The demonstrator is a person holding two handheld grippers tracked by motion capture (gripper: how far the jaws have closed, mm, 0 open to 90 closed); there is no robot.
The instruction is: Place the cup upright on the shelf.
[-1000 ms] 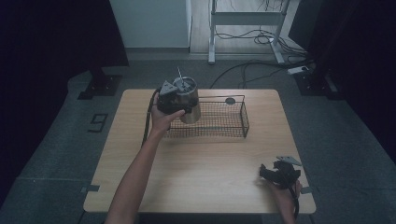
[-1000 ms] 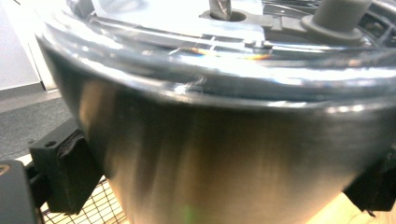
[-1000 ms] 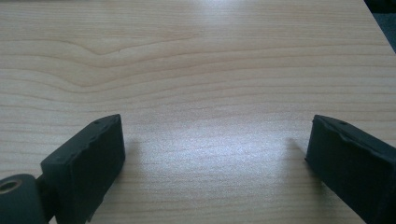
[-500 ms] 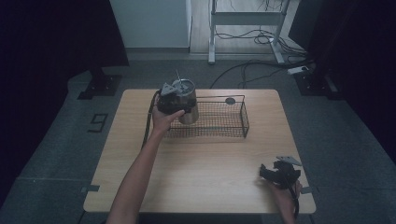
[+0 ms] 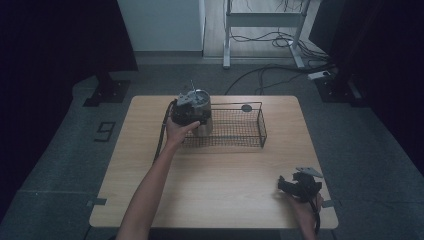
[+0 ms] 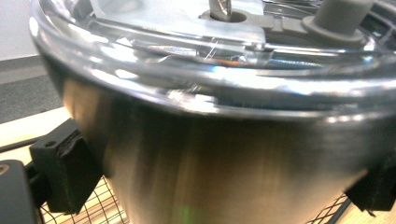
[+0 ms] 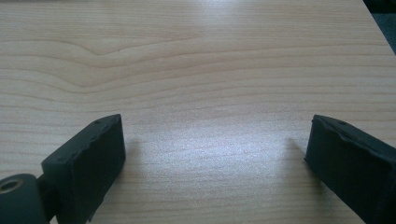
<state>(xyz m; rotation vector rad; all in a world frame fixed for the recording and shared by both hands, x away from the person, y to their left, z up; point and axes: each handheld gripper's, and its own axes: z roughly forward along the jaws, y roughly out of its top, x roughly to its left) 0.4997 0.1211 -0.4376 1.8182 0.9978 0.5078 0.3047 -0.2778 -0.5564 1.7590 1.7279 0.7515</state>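
Observation:
A stainless-steel tumbler [image 5: 204, 122] with a clear lid [image 5: 200, 96] and a straw stands upright at the left end of a black wire basket [image 5: 263, 127]. My left gripper [image 5: 188, 114] is shut on it from the near-left side. In the left gripper view the tumbler [image 6: 233, 154] sits between the pads [image 6: 65, 172], which press on its wall, and basket mesh [image 6: 107, 207] shows below. I cannot tell whether its base touches the basket floor. My right gripper [image 5: 298, 187] rests near the table's front right corner; in the right gripper view it [image 7: 210, 163] stands open over bare wood [image 7: 187, 60].
A small dark disc [image 5: 246, 108] lies at the basket's far side. The wooden table [image 5: 220, 200] stands on grey carpet. Cables and a metal frame [image 5: 265, 20] are on the floor beyond the table's far edge.
The left hand has sunk a little with the tumbler, lowering it at the basket's left end. The right gripper has kept still.

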